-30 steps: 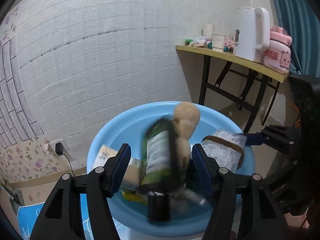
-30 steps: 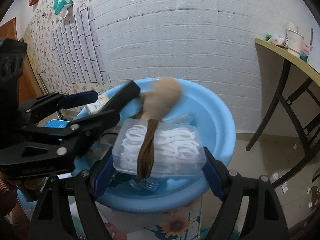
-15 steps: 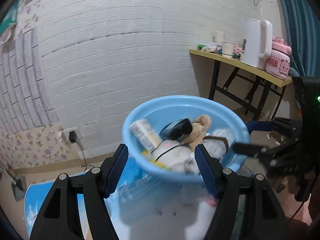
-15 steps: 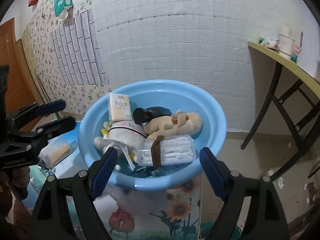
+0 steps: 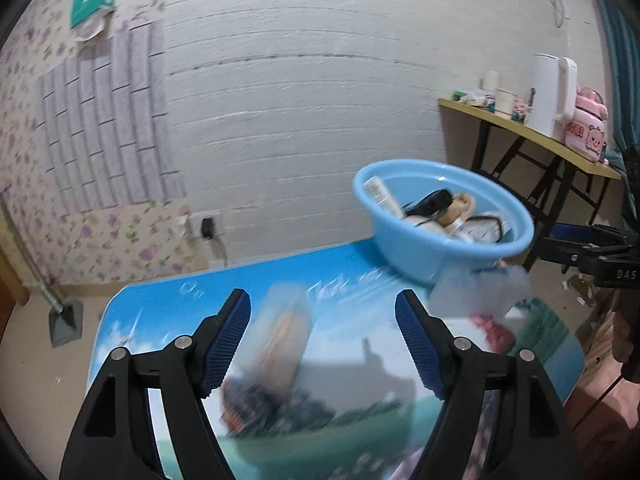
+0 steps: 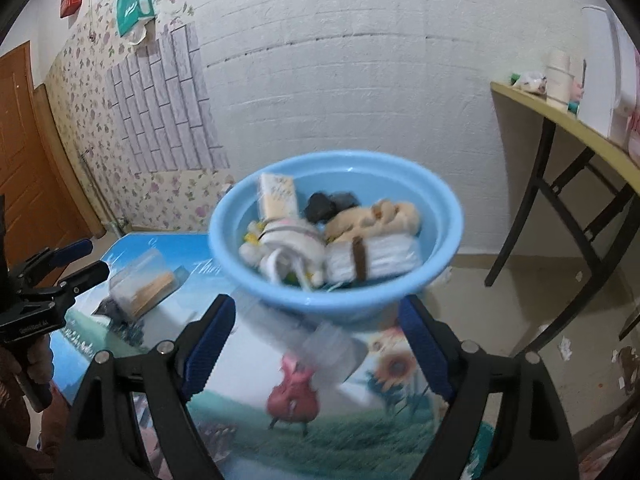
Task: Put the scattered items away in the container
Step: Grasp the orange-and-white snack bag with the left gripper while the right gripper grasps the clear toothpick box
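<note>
A light blue basin (image 5: pixel 444 236) (image 6: pixel 436 216) stands at the far end of a picture-printed table (image 5: pixel 168 312) (image 6: pixel 248 420). It holds a tissue pack (image 6: pixel 278 196), a black item (image 6: pixel 330 204), a tan plush toy (image 6: pixel 376 216), a white plush (image 6: pixel 284 240) and a clear box of white items (image 6: pixel 380 258). A clear box with tan contents (image 5: pixel 280 334) (image 6: pixel 140 284) lies on the table before my left gripper (image 5: pixel 322 340), which is open and empty. A blurred clear container (image 6: pixel 316 342) (image 5: pixel 478 290) lies before my right gripper (image 6: pixel 316 348), open and empty.
A white brick-pattern wall (image 5: pixel 300 100) stands behind the table. A yellow side table (image 5: pixel 532 136) (image 6: pixel 568 128) on the right carries a white kettle (image 5: pixel 554 88), cups and a pink item (image 5: pixel 586 138). A wooden door (image 6: pixel 24 160) is at the left.
Both grippers have pulled back from the basin. The plush toys and the clear box of white items were let go and now lie in the basin. The left gripper has swung left over the table.
</note>
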`<action>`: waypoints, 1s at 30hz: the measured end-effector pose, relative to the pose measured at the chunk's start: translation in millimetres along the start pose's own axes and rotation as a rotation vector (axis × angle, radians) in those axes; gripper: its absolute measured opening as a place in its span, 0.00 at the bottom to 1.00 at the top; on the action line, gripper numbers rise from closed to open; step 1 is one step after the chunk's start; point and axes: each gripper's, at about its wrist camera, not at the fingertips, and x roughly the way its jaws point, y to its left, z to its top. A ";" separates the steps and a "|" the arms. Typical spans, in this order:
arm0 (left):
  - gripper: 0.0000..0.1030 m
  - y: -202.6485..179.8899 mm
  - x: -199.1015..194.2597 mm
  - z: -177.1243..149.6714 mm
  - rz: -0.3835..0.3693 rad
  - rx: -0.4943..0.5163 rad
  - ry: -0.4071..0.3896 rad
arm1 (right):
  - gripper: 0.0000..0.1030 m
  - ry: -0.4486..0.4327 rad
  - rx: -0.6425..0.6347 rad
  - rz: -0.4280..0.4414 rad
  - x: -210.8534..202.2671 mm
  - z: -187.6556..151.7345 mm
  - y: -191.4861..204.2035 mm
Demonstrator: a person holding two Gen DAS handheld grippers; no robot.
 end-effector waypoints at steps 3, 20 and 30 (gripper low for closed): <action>0.73 13.6 -6.8 -15.4 0.019 -0.033 0.016 | 0.83 0.025 -0.017 -0.010 1.2 -9.0 9.4; 0.77 44.3 11.5 -67.0 0.101 -0.090 0.139 | 0.83 0.089 -0.112 0.157 20.2 -19.3 77.3; 0.57 63.4 28.7 -63.7 0.026 -0.120 0.169 | 0.83 0.120 -0.146 0.254 52.1 -5.6 113.1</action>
